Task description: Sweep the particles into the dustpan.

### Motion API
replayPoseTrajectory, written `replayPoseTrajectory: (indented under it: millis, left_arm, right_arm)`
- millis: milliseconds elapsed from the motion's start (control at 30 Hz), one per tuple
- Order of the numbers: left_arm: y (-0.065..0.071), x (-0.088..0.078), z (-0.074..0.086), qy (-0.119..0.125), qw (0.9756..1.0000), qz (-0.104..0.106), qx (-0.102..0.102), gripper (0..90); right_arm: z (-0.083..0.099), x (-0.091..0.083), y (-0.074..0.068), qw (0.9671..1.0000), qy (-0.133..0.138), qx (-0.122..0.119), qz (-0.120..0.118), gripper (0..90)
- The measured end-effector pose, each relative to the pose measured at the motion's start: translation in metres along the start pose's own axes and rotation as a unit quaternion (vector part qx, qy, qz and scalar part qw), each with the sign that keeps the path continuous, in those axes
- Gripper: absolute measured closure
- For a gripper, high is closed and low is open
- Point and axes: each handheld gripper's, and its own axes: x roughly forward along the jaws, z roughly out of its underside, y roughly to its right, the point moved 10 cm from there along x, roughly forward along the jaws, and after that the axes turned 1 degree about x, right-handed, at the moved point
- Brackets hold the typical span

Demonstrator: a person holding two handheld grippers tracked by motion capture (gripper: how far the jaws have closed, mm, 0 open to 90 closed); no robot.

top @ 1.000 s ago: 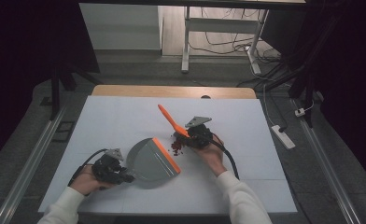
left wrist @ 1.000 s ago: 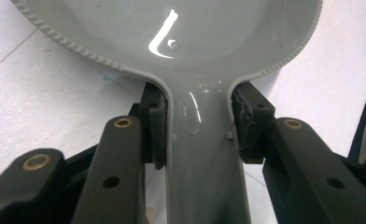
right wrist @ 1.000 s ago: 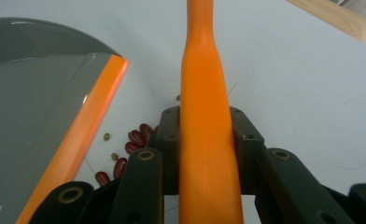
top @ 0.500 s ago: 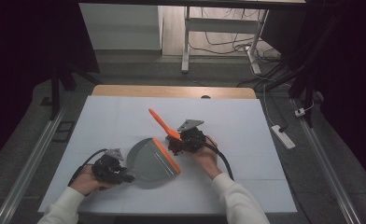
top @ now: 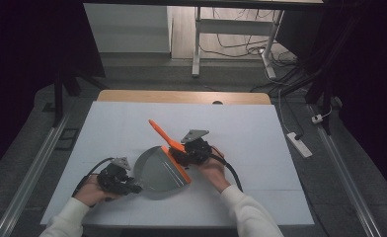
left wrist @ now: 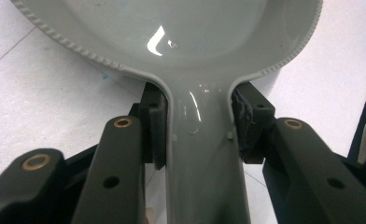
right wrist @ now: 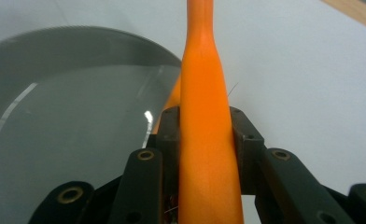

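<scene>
No brand or writing readable on anything here. The left tongs (top: 132,187) are clamped tight on the handle of a shiny grey plastic dustpan (top: 157,173), which lies flat on the white table (top: 260,138), near the front edge, left of middle. The right tongs (top: 179,157) are squeezed on the smooth orange plastic brush handle (top: 162,134), right at the dustpan's right rim. A white power strip (top: 298,143) lies on the floor off the table's right side.
</scene>
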Motion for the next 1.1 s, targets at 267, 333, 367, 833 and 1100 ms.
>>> replayPoseTrajectory:
  millis: [267,333,367,833,1100]
  left_arm:
    - [0.000,0.000,0.000,-0.001,1.0000,0.000,0.001,61.2]
    - [0.000,0.000,0.000,-0.001,1.0000,0.000,0.001,61.2]
    - [0.000,0.000,0.000,-0.001,1.0000,0.000,0.001,61.2]
    - [0.000,0.000,0.000,-0.001,1.0000,0.000,-0.001,61.2]
    - [0.001,-0.001,0.000,0.000,1.0000,0.000,-0.002,61.2]
  right_arm:
    - [-0.005,-0.001,-0.014,0.9997,0.009,0.002,-0.022,70.2]
    - [-0.007,-0.001,-0.016,0.9994,0.012,0.006,-0.031,70.2]
    - [-0.008,-0.002,-0.019,0.9990,0.013,0.010,-0.040,70.2]
    - [-0.014,-0.019,0.012,0.9979,0.050,0.040,-0.002,70.2]
    - [-0.010,-0.017,0.028,0.9973,0.047,0.054,0.013,70.2]
